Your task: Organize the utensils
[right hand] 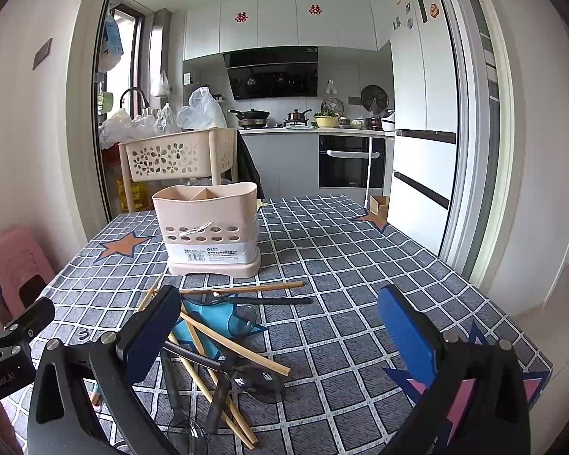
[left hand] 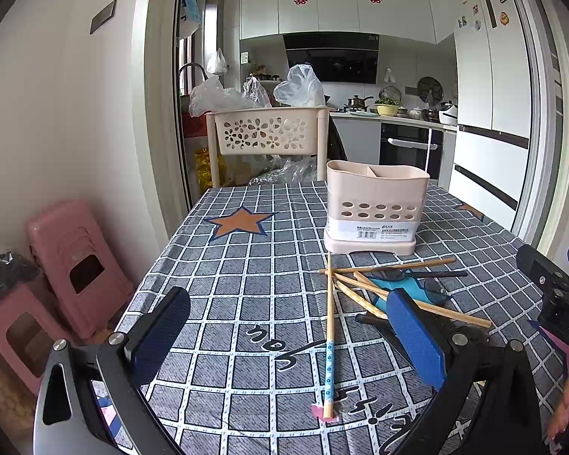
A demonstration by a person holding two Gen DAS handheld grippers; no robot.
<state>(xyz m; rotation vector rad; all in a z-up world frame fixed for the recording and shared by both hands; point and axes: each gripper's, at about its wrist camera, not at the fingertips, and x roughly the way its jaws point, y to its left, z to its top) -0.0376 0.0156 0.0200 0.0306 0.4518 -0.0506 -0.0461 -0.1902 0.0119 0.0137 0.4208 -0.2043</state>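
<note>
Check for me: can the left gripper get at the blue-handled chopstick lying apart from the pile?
Probably yes. The left gripper is open, the blue-handled chopstick lies between its fingers on bare tablecloth, and only its far tip meets the pile.

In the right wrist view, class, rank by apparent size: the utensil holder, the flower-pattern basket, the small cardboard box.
1. utensil holder: largest, though it stands nearest the camera.
2. flower-pattern basket: close behind, but farther back, so its true rank is unsure.
3. small cardboard box: clearly smallest.
</note>
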